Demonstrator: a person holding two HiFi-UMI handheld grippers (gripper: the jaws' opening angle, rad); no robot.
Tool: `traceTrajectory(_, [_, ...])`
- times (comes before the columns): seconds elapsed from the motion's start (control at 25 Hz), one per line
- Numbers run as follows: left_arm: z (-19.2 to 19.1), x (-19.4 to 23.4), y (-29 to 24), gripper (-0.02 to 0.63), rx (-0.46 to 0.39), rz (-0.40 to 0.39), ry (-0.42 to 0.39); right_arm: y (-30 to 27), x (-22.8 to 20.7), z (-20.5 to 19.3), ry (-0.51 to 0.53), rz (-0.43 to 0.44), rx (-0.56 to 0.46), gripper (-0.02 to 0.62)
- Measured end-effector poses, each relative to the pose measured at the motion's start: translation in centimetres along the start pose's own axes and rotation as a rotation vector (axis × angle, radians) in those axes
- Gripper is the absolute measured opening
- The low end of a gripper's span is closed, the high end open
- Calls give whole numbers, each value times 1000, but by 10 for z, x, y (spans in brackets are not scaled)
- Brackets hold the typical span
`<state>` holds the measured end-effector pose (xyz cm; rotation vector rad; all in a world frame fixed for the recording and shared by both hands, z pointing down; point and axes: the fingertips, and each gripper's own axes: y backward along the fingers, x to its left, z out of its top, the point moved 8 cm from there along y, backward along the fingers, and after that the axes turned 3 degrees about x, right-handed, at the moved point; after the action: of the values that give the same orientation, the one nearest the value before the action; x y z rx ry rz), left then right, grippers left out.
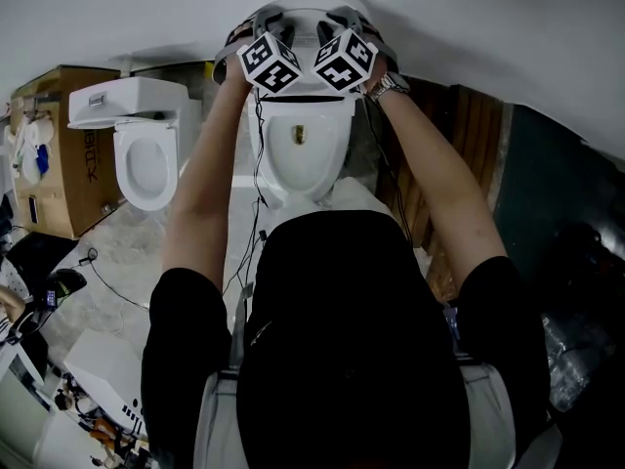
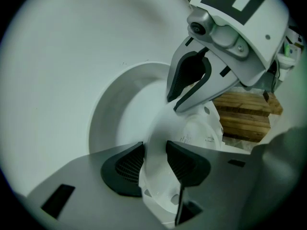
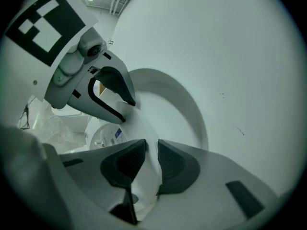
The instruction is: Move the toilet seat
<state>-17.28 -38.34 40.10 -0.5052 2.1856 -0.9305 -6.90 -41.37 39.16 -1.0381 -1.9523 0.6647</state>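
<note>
I stand over a white toilet (image 1: pixel 298 159) whose white seat (image 2: pixel 160 123) is lifted up at the back. My left gripper (image 2: pixel 154 159) is shut on the seat's thin rim, with a dark pad on each side of it. My right gripper (image 3: pixel 151 159) is shut on the same seat rim (image 3: pixel 144 128) just beside it. In the head view the left gripper (image 1: pixel 266 29) and the right gripper (image 1: pixel 342 27) sit side by side above the bowl, their marker cubes nearly touching, with the fingertips hidden behind them. Each gripper view shows the other gripper close by.
A second white toilet (image 1: pixel 146 154) stands at the left beside a cardboard box (image 1: pixel 59 145). Cables (image 1: pixel 107 277) trail over the floor at the left. Wooden slats (image 2: pixel 247 116) lie to the right of the toilet. A pale wall rises right behind it.
</note>
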Motion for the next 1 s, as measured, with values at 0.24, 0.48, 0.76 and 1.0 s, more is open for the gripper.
traceTrajectory(0.24, [-1,0,-2,155,-15,46,7,-4,-2,1,-10,-16,-7,92])
traceTrajectory(0.48, [-1,0,-6,155,-28,64,11,-7,-4,-1,-20,-26,-12,92])
traceTrajectory(0.76, [-2,1,-4,155,-49,54,37,-4,-5,-2,-26,-15,-25,92])
traceTrajectory(1.0, [-4,0,1,155,-48,60,38,-1,-6,-2,-56,20,-40,94])
